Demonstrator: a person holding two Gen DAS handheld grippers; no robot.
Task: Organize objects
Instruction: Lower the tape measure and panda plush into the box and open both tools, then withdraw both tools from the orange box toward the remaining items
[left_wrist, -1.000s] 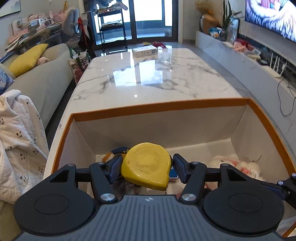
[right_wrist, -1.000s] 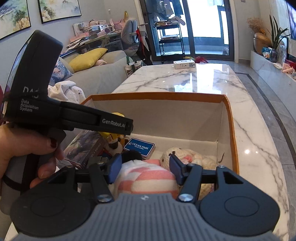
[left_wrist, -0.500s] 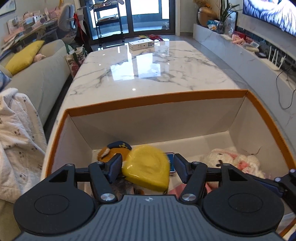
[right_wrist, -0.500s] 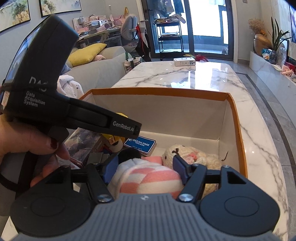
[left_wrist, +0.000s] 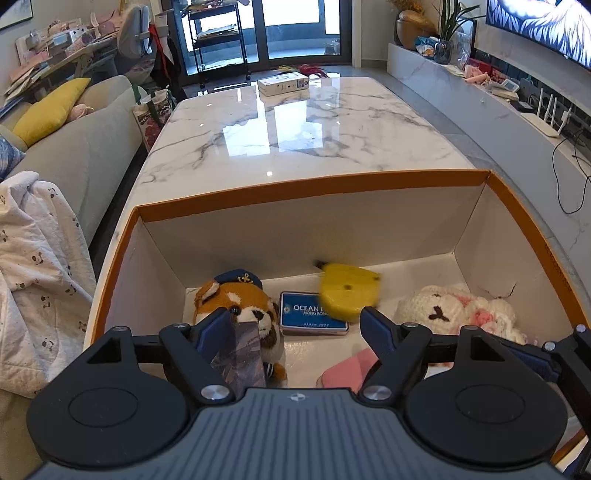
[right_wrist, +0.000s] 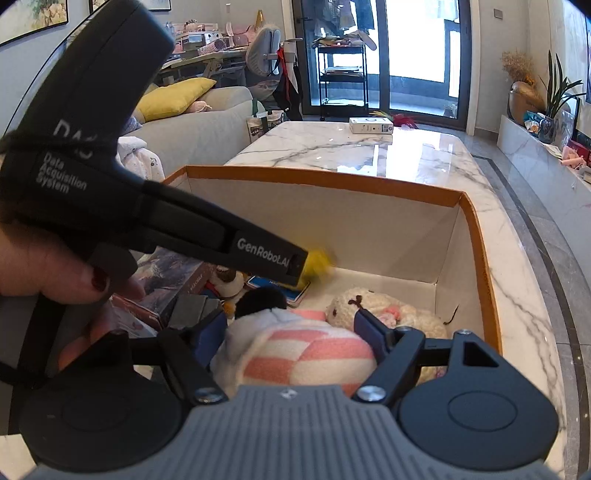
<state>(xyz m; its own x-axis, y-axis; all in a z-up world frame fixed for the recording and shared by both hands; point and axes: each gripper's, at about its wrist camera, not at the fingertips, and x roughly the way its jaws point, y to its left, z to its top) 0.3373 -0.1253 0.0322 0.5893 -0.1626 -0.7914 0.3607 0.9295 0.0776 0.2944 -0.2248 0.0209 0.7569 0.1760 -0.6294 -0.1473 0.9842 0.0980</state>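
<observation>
Box (left_wrist: 310, 186) crowded: fox plush (left_wrist: 236, 306), tin (left_wrist: 306, 314), lamb plush (left_wrist: 454, 308).

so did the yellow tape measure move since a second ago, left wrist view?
Yes. The yellow tape measure has left the opening left claw and dropped forward into the orange-rimmed box, now blurred over the blue Ocean Park tin.

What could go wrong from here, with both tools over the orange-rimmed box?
1. The yellow disc, blurred and clear of the opening left tool, may land on the blue tin and slide or bounce.
2. The striped plush sits between the opening right tool's fingers and could snag a pad instead of dropping.
3. The tools are close together over the box and could bump.
</observation>
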